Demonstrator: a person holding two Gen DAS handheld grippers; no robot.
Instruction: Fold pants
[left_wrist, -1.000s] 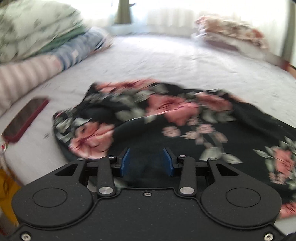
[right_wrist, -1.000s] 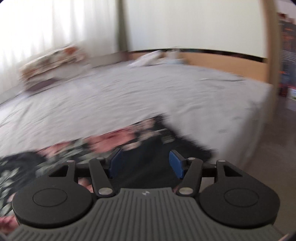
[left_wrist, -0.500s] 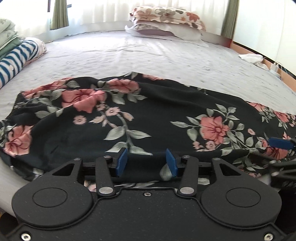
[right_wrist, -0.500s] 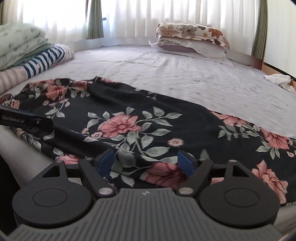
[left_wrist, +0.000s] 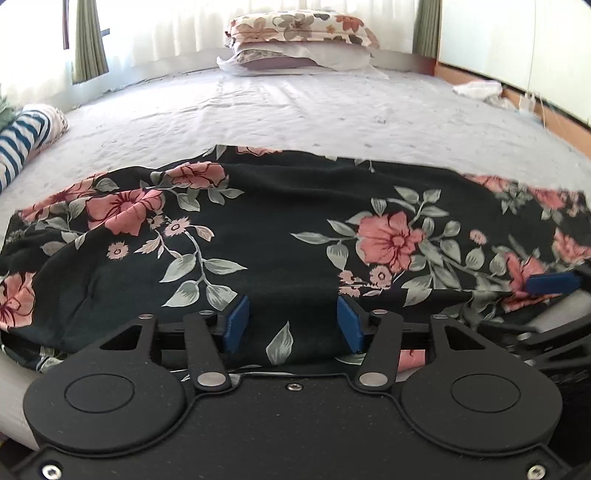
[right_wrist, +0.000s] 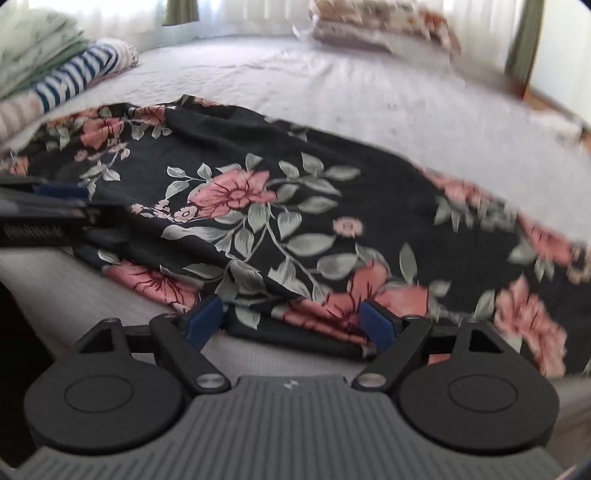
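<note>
Your pants (left_wrist: 288, 229) lie spread across the near edge of the bed (left_wrist: 295, 107), already doubled, hem toward you. Your left gripper (left_wrist: 291, 319) has just been opening and stands half wide, cloth between its blue pads but not pinched. Your right gripper (right_wrist: 291, 319) has also just been opening and stands wide over the layered edge at 6 o'clock. Catch every layer at both spots before you lift, then carry the edge evenly toward 12 o'clock.
</note>
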